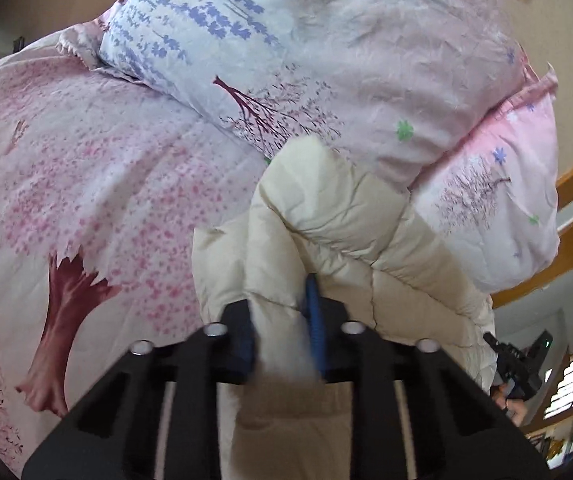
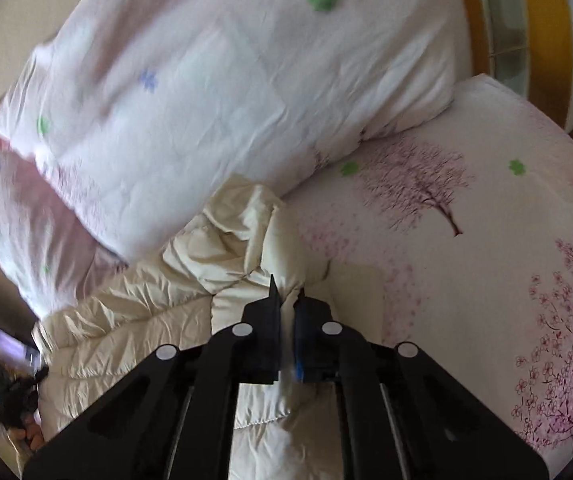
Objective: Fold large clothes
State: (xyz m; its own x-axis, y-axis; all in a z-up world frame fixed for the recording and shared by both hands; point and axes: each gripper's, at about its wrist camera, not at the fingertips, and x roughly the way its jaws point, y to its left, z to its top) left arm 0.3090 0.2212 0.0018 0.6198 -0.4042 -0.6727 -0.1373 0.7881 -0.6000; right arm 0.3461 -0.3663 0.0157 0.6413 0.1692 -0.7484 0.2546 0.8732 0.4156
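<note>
Your left tongs are clamped on a puffy fold of the cream down jacket; your right tongs pinch another fold of the same jacket. It is bunched on the bed, its far end touching the floral quilt. Judgement: keep both grips tight, lift evenly, pull it clear of the quilt before folding; slick fabric may slip.

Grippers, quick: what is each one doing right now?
Left gripper: closed on a fold of the cream puffer jacket.
Right gripper: closed on the jacket's fabric too.
</note>
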